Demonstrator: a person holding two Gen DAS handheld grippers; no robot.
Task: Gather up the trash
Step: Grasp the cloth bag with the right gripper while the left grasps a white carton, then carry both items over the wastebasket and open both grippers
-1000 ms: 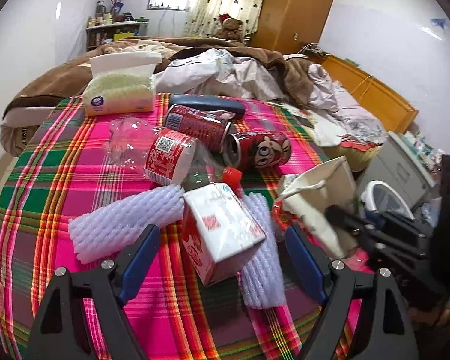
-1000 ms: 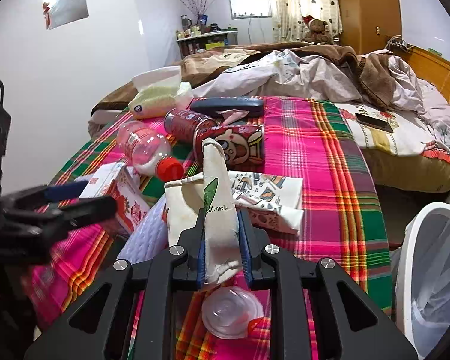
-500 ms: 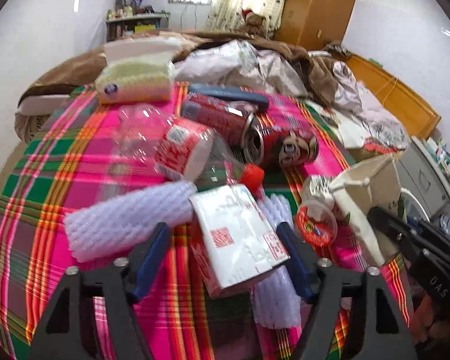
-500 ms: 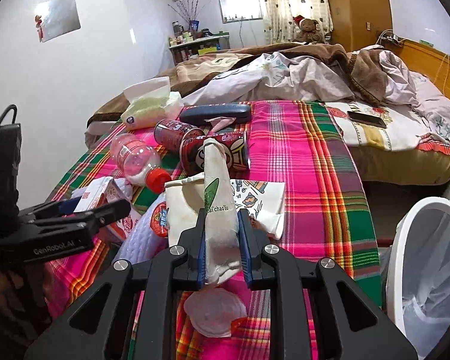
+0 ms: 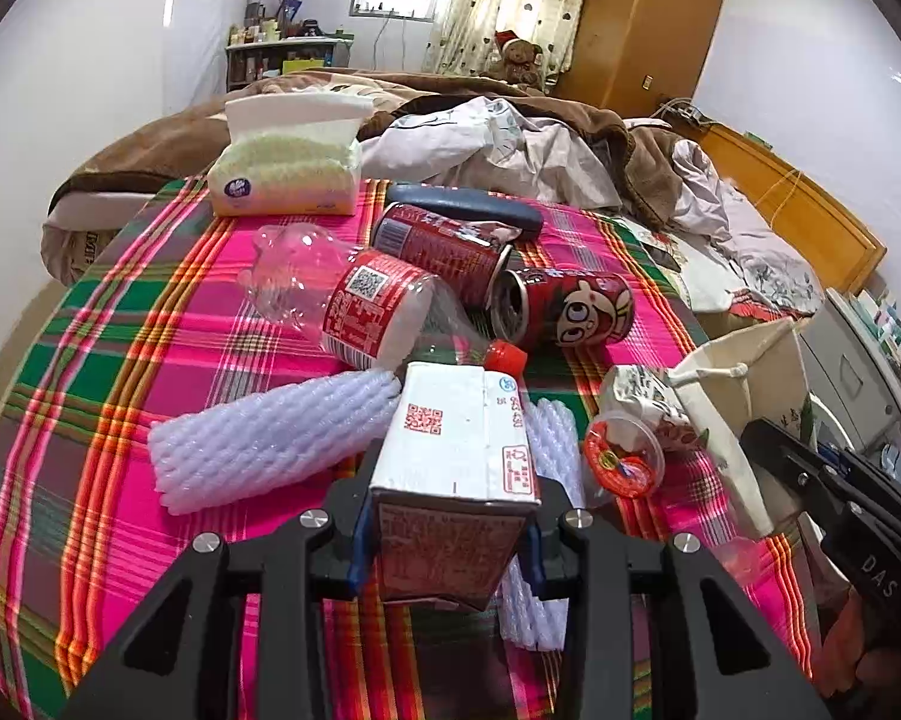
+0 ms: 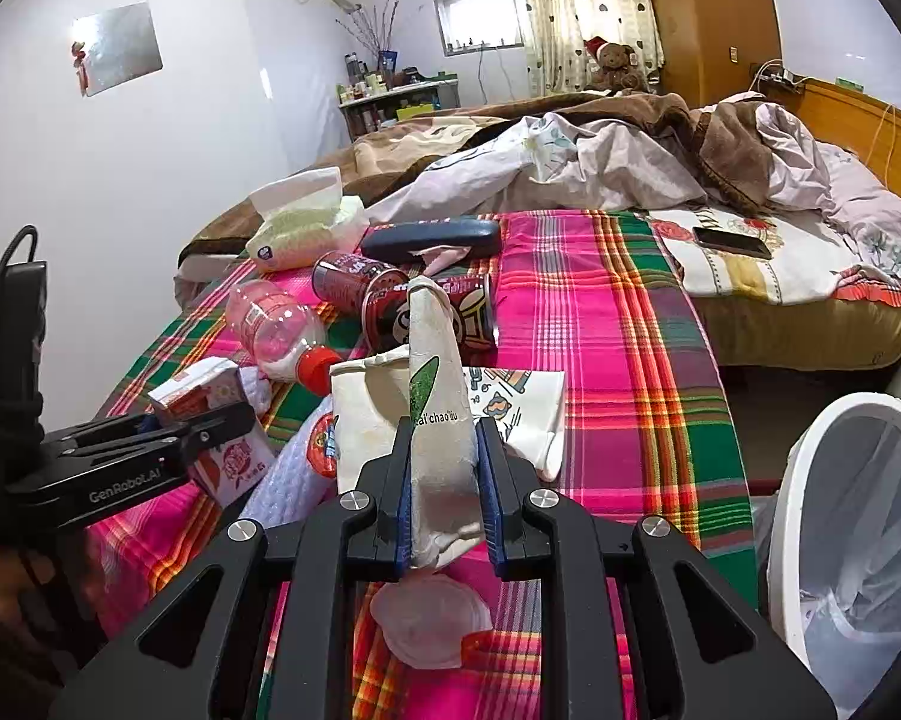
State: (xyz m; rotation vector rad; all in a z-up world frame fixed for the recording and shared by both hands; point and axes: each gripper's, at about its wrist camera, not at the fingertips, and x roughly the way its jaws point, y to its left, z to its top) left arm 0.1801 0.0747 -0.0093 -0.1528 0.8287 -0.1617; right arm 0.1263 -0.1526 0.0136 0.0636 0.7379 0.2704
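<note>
My left gripper is shut on a red and white drink carton, held just above the plaid tablecloth; it also shows in the right wrist view. My right gripper is shut on the edge of a cream cloth bag, holding it upright and open; the bag also shows in the left wrist view. Two red cans, a clear plastic bottle, white foam nets and a plastic cup lie on the table.
A tissue pack and a dark blue case sit at the table's far side. A white bin with a liner stands on the floor to the right. A clear lid lies below my right gripper. An unmade bed lies behind.
My left gripper has moved forward and closed on the drink carton, which has turned upright between the fingers. My right gripper has kept hold of the bag and pulled back slightly.
</note>
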